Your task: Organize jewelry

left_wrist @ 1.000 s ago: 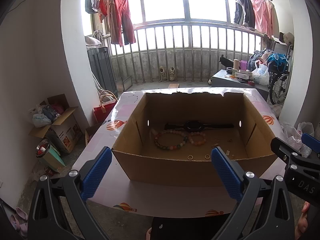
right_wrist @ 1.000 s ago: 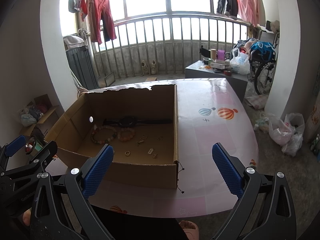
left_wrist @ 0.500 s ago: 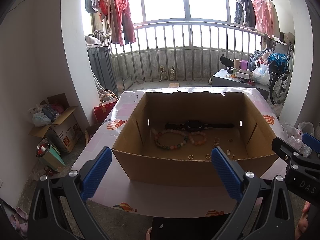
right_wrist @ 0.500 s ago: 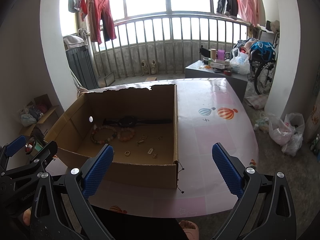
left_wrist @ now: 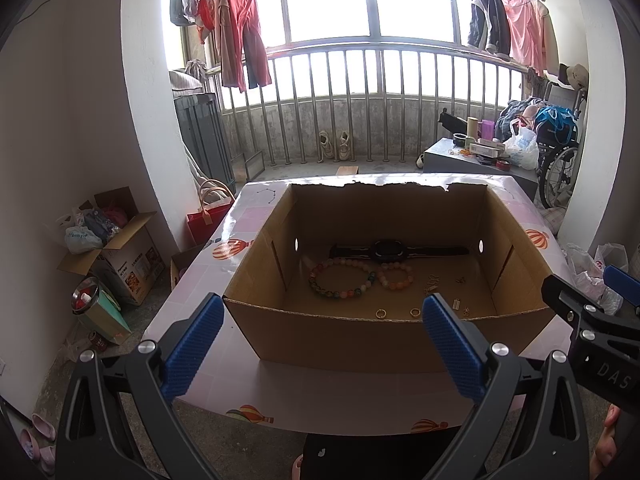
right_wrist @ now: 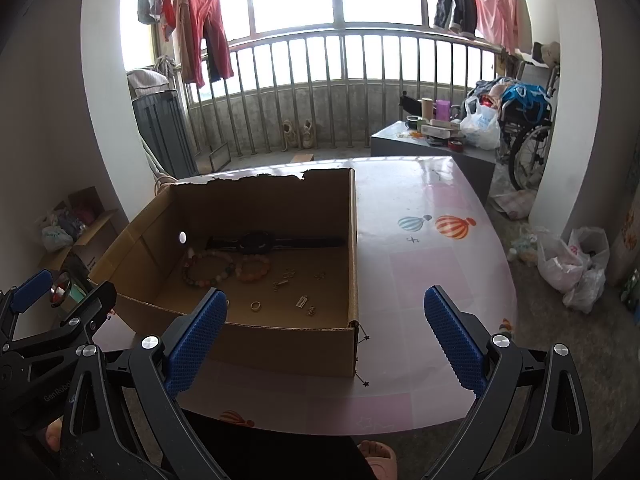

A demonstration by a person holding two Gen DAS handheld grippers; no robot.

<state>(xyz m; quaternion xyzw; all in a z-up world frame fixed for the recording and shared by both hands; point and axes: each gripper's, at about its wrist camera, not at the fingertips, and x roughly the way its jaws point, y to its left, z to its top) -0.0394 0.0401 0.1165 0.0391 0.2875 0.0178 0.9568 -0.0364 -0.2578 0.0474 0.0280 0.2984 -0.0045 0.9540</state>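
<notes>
Left claw (left_wrist: 322, 338) is spread wide and holds nothing; its blue-padded fingers (left_wrist: 192, 350) sit low in front of the near wall of the cardboard box (left_wrist: 360, 336), short of it and above the near edge of the counter (left_wrist: 188, 292). Right claw (right_wrist: 324, 334) is likewise spread wide and empty, one finger in front of the box's near wall and the other over bare counter to the right of the box. Each claw shows at the edge of the other's view.

Contents of the open box, left to right in the left wrist view:
- A large beaded bracelet (left_wrist: 342, 278) of mixed green, pink and amber beads lies flat on the box floor, left of centre.
- A smaller orange-pink beaded bracelet (left_wrist: 396, 276) lies just beside it, touching or nearly touching; which cannot be told.
- A black wristwatch (left_wrist: 387, 249) lies stretched out along the far wall, behind both bracelets.
- Two gold rings (left_wrist: 381, 313) lie near the front wall, apart from each other.
- Several small metal pieces (left_wrist: 431, 283), probably earrings or charms, are scattered on the floor right of the bracelets; too small to identify.

The far wall of the box has a torn top edge. The counter surface is glossy pink with balloon prints (right_wrist: 455, 226). Behind it are a railing, hanging clothes (left_wrist: 240, 36) and a wheelchair (right_wrist: 528, 136) at the right.
</notes>
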